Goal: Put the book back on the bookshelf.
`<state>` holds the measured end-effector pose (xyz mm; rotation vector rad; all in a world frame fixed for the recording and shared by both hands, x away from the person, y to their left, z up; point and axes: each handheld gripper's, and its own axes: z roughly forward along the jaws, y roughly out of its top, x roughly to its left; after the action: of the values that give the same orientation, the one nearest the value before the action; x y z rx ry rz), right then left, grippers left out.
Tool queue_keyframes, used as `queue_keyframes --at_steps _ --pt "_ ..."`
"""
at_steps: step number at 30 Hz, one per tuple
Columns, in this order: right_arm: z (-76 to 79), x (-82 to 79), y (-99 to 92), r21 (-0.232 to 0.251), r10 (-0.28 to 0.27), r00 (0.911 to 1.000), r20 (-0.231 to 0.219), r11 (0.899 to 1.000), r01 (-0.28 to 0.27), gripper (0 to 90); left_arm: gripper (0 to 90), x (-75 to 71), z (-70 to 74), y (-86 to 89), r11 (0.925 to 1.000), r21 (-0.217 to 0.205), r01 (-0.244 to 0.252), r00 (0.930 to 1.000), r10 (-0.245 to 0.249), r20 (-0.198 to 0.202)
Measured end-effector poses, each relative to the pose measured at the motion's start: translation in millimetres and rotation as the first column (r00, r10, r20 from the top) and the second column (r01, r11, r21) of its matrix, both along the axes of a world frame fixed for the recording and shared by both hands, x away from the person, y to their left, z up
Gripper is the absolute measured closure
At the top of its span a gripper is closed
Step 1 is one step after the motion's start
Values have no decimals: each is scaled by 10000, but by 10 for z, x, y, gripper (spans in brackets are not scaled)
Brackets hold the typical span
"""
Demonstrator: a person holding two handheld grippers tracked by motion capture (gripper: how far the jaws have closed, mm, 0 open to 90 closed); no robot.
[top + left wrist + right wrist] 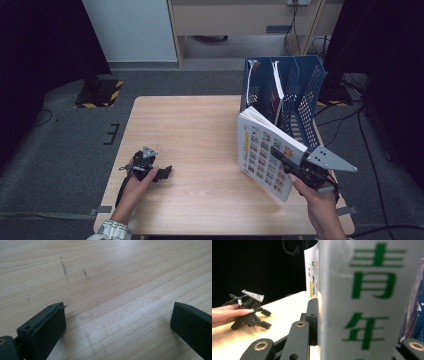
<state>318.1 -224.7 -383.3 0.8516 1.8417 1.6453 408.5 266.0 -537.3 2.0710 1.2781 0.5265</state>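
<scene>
My right gripper (pixel 278 153) is shut on a thick white book (pixel 265 150) with rows of small coloured pictures on its cover. It holds the book upright and tilted above the table's right side, just in front of the blue file rack (pixel 300 85). In the right gripper view the book's spine (pixel 369 302), printed with large green characters, sits between the black jaws of that gripper (pixel 359 335). My left gripper (pixel 164 174) rests on the wooden table (pixel 200 130) near its front left, under a hand. Its jaws stand wide apart over bare wood, so the left gripper (pixel 118 312) is open.
The blue rack has several upright slots, and a few books or folders (pixel 275 85) stand in its left slots. Beyond the table are grey carpet, trailing cables (pixel 345 120) and a black stand base with yellow stripes (pixel 100 95). The left gripper (pixel 267 319) lies far off across the table.
</scene>
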Motion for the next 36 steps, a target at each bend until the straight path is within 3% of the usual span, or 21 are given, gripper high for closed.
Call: queue_keyframes --at_steps 15,21,36 --pt "-6 -17 -210 376 -433 9991 -5 9984 433 737 0 11 -1 4 10000 -15 65 10000 -65 -10" --pt "-8 -25 -280 191 -749 9972 -80 9970 751 737 0 11 -1 3 10000 -14 60 10000 -61 -9" --pt "28 -42 -494 352 -1367 9906 -95 9900 1369 737 0 12 -1 3 10000 -14 64 10000 -64 -9"
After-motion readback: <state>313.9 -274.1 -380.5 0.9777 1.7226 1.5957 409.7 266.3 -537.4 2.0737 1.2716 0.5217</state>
